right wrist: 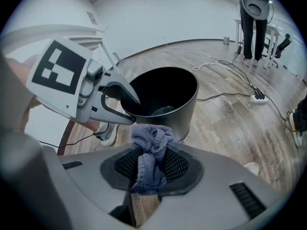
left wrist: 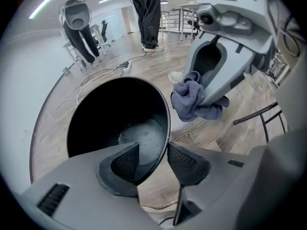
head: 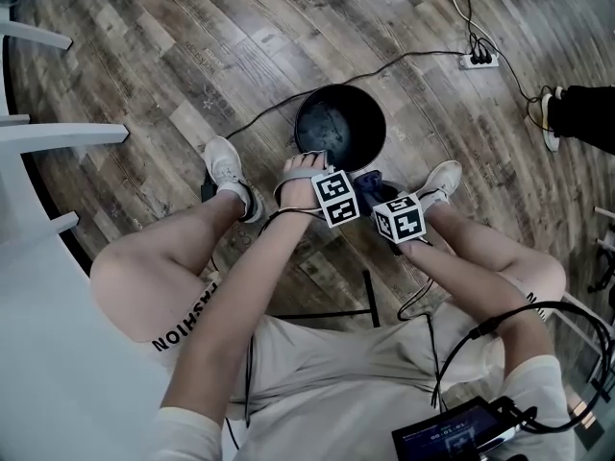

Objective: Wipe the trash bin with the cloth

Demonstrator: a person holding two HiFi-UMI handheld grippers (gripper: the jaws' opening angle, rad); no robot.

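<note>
A round black trash bin (head: pixel 340 126) stands on the wood floor between the person's feet. My left gripper (head: pixel 312 158) reaches to its near rim. In the left gripper view the rim (left wrist: pixel 165 128) runs between the two pads, one jaw inside the bin and one outside, and the left gripper (left wrist: pixel 153 158) is shut on it. My right gripper (right wrist: pixel 152 163) is shut on a crumpled blue-grey cloth (right wrist: pixel 151 142), which hangs just outside the bin wall (right wrist: pixel 184 114) on the near right. In the head view the cloth (head: pixel 371 178) shows beside the bin.
A white power strip (head: pixel 479 60) with cables lies on the floor beyond the bin. White furniture (head: pixel 58 133) stands at the left. The person's shoes (head: pixel 226 166) (head: pixel 440 181) flank the bin. Another person's dark leg and shoe (head: pixel 577 113) are at the right.
</note>
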